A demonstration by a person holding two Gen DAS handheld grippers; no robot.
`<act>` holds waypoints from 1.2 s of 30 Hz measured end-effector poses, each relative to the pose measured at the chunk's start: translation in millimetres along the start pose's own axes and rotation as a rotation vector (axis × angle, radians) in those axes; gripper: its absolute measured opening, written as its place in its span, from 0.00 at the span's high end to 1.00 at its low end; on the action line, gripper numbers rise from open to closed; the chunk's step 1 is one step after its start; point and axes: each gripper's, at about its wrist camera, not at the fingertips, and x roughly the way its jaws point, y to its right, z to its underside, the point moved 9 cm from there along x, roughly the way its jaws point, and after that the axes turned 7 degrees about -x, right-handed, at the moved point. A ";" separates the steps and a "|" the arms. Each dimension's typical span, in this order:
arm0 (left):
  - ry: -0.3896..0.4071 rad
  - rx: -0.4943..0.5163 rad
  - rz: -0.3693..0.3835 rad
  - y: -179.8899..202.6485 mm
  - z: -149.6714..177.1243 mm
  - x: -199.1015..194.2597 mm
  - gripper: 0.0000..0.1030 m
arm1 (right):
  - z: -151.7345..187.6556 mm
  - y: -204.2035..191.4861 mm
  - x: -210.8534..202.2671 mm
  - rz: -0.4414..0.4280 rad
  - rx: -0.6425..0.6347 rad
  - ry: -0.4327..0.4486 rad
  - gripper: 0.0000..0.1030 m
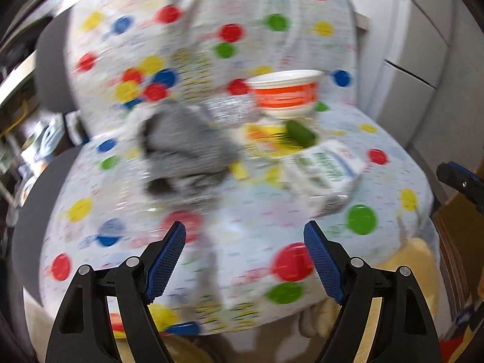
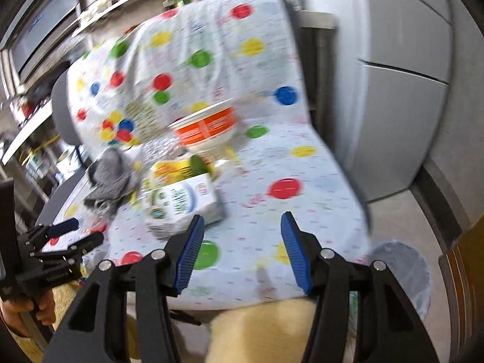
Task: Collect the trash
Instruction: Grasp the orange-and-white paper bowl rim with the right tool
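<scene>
Trash lies heaped on the seat of the dotted-cover chair (image 2: 272, 163), apparently awaiting pickup: an orange cup (image 2: 208, 128) behind a white carton (image 2: 181, 202); left gripper (image 1: 245, 242) wide and empty; right gripper (image 2: 240, 239) half-wide, empty, in front of the carton.

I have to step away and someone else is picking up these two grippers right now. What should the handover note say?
Left gripper: open, empty.
Right gripper: open, empty.
Trash sits on the dotted chair cover: orange-banded paper bowl, white carton lying down, yellow wrapper, green piece, silver foil. A grey cloth lies beside them.
Done: nothing picked up yet.
Left: collect every piece; a lined bin shows at the lower right.
</scene>
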 end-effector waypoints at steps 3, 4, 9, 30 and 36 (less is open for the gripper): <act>0.003 -0.057 -0.029 -32.1 -1.3 0.7 0.22 | -3.7 -18.7 10.8 -0.016 -0.030 -0.015 0.46; 0.003 -0.081 -0.039 -44.2 -4.6 1.6 0.22 | -4.7 -22.7 14.1 -0.023 -0.038 -0.022 0.46; 0.027 -0.143 -0.095 -82.1 -21.5 -3.7 0.22 | -17.9 -49.8 31.6 -0.056 -0.099 -0.034 0.44; 0.027 -0.220 -0.184 -161.7 -43.4 9.7 0.22 | -105.1 -71.7 115.1 0.039 -0.146 0.001 0.32; 0.025 -0.210 -0.208 -157.7 -66.6 27.9 0.22 | -142.2 -11.1 146.2 0.128 -0.038 0.002 0.40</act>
